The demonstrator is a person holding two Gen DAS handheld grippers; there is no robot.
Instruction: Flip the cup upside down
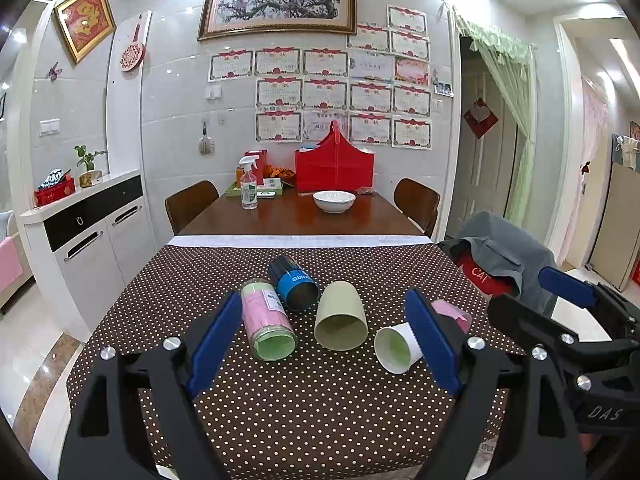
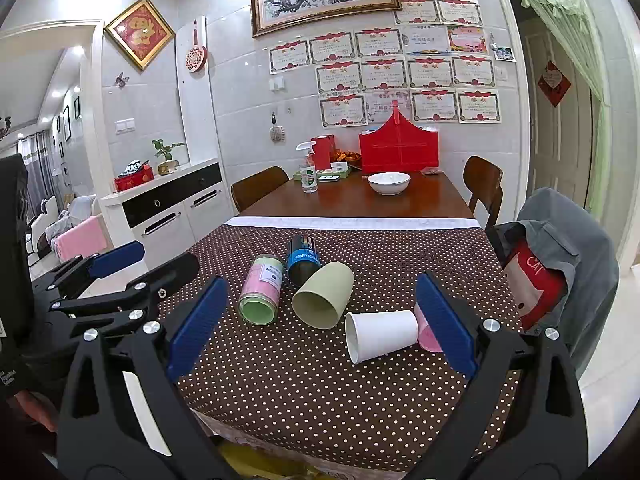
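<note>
Several cups lie on their sides on the dotted brown tablecloth [image 1: 304, 400]: a pink-and-green cup [image 1: 267, 320] [image 2: 260, 290], a dark blue cup [image 1: 292, 284] [image 2: 303, 258], an olive-green cup [image 1: 341, 316] [image 2: 322, 294], a white paper cup [image 1: 396, 346] [image 2: 380, 334] and a small pink cup [image 1: 452, 312] [image 2: 427, 332] partly hidden by a finger. My left gripper [image 1: 324, 344] is open, held above the cloth just short of the cups. My right gripper [image 2: 322, 328] is also open, with the white cup lying near its right finger. Nothing is held.
Beyond the cloth, the wooden table [image 1: 296, 216] carries a white bowl [image 1: 334, 201], a spray bottle [image 1: 248, 184] and a red basket [image 1: 334, 168]. A chair draped with a grey garment [image 2: 560, 256] stands at the right. A white cabinet [image 1: 88, 240] is at the left.
</note>
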